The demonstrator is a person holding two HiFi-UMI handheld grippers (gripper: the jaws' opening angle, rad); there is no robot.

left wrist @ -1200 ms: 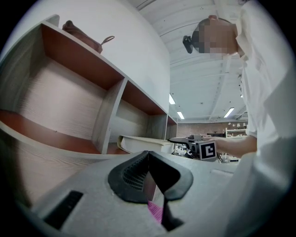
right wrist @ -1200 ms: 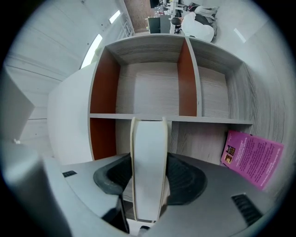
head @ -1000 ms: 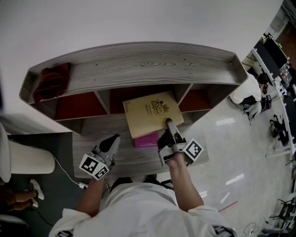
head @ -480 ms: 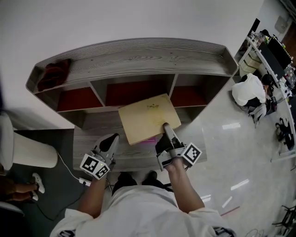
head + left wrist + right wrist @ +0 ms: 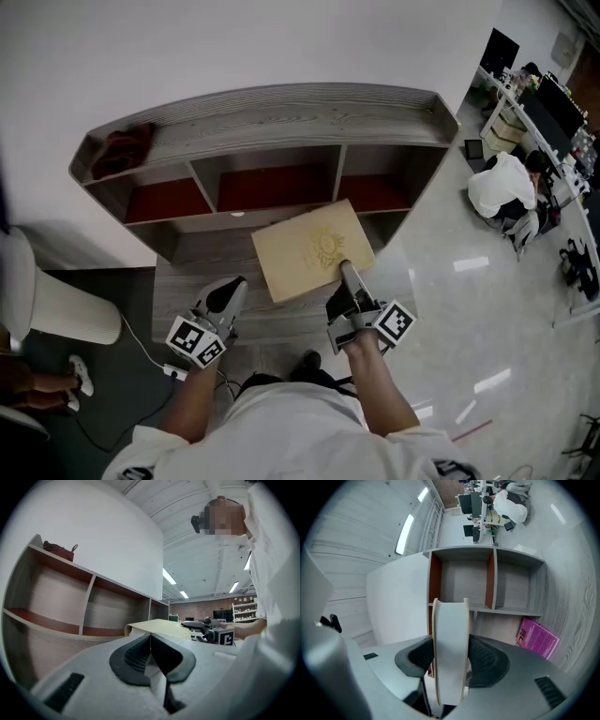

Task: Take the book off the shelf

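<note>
1. Nearest the person, in front of the shelf [image 5: 281, 117] and low at its left side, the left tool [image 5: 232, 286] hangs with its two pads pressed together. Nothing is between them, and it touches neither the shelf nor the book.
2. Just right of it, also in front of the shelf, the right tool [image 5: 345, 274] is clamped on the tan book [image 5: 309, 246]. Its pads press on the two covers at the edge nearest the person, with the block of pages standing between them.
3. The book is out of the shelf. It hangs in front of the middle compartment, above the lower ledge, cover upward and slightly askew.
4. Handling, as a judgement:
   - The covers overhang a thick page block, so it looks like a stiff hardback with some weight.
   - It should not bend or crush.
   - The covers look smooth, and the grip sits at one edge with most of the book reaching out toward the shelf, so it may sag or pivot in the pads.
   - A bite deeper in, or nearer the middle of that edge, would hold it steadier.
   - The idle left tool could prop the free side.
5. On the lower ledge of the shelf lies a pink book [image 5: 538, 637], flat and apart from the held one.
6. Farthest, on the shelf's top at its left end, sits a red bag [image 5: 120, 148].
</note>
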